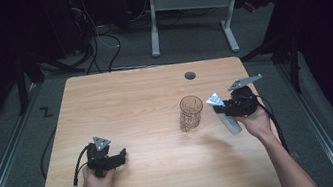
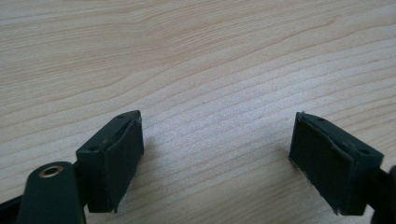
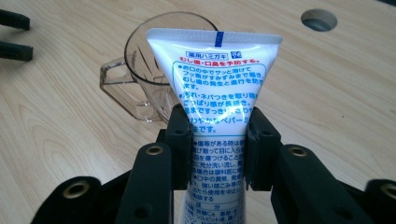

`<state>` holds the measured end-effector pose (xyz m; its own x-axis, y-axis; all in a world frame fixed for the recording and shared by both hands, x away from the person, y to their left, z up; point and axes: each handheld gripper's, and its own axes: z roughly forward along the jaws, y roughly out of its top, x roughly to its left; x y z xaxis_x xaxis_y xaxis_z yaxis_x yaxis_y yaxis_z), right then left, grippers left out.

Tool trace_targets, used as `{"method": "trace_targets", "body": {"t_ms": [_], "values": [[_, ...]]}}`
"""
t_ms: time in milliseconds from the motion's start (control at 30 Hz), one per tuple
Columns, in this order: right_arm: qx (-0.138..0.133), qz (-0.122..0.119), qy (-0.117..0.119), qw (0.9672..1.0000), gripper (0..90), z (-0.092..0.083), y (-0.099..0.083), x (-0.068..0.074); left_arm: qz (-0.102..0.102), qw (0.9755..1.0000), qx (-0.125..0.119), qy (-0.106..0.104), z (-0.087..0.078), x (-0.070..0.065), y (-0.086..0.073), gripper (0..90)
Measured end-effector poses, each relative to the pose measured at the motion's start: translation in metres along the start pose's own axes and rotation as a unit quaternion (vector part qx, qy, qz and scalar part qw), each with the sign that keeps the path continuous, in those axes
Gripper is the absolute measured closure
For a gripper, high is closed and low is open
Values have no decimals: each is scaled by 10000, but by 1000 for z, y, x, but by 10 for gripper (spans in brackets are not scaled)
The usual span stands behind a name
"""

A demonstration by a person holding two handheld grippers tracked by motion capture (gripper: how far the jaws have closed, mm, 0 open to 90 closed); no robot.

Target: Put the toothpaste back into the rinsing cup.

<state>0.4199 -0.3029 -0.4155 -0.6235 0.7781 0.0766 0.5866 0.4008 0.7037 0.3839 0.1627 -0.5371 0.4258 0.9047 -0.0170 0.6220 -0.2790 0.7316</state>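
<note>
Left gripper (image 1: 122, 155) low over near-left worktop (image 1: 157, 176), jaws wide apart, nothing between them; bare wood grain beneath. Right gripper (image 3: 218, 140) at right side of worktop, jaws clamped on white toothpaste tube (image 3: 215, 88), crimped flat end pointing away toward far side, tilted up. Clear glass mug (image 1: 191, 112) upright just left of tube, near but apart. Round cable hole (image 1: 190, 75) farther back.

Wooden table (image 1: 145, 97) (glass mug (image 1: 191, 113) standing)
</note>
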Motion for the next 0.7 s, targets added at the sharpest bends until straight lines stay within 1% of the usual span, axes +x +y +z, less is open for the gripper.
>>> {"method": "trace_targets", "body": {"t_ms": [233,333,367,700], "values": [[-268,-37,42,9996,682,-7,5,5,0,10000,0,0,0,0,0,177],[-328,-27,78,9994,682,-9,7,7,0,10000,-1,0,0,0,0,177],[-386,-36,110,9992,682,-9,8,7,-1,10000,-1,0,0,0,0,177],[-566,-126,240,9980,681,-9,19,14,-1,10000,0,0,0,0,0,177]]}}
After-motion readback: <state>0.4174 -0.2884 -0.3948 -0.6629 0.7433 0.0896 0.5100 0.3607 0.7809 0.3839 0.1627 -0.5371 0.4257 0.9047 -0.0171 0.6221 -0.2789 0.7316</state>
